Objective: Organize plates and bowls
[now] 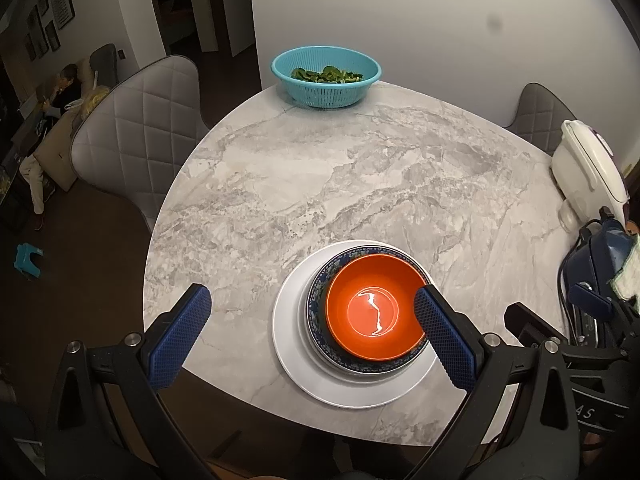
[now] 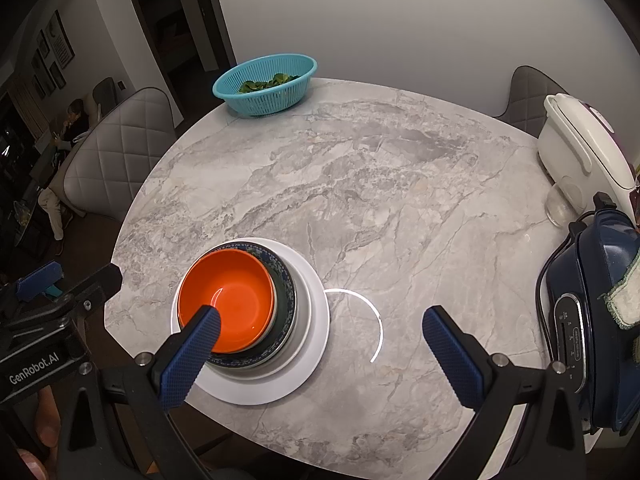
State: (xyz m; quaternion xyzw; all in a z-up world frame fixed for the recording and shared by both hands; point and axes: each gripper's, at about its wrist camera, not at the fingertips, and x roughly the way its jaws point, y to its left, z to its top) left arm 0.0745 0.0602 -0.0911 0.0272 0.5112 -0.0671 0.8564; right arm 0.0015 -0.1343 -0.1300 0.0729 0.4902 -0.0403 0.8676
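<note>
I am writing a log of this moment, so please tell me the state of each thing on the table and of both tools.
Orange bowl: upright, empty, nested on top of the stack.
Blue patterned bowl: upright, under the orange bowl.
White plate: flat on the marble table, bottom of the stack.
Teal colander: upright, holds green leaves.
White cooker: lid shut.
Left tool: open, holds nothing.
Right tool: open, holds nothing.
</note>
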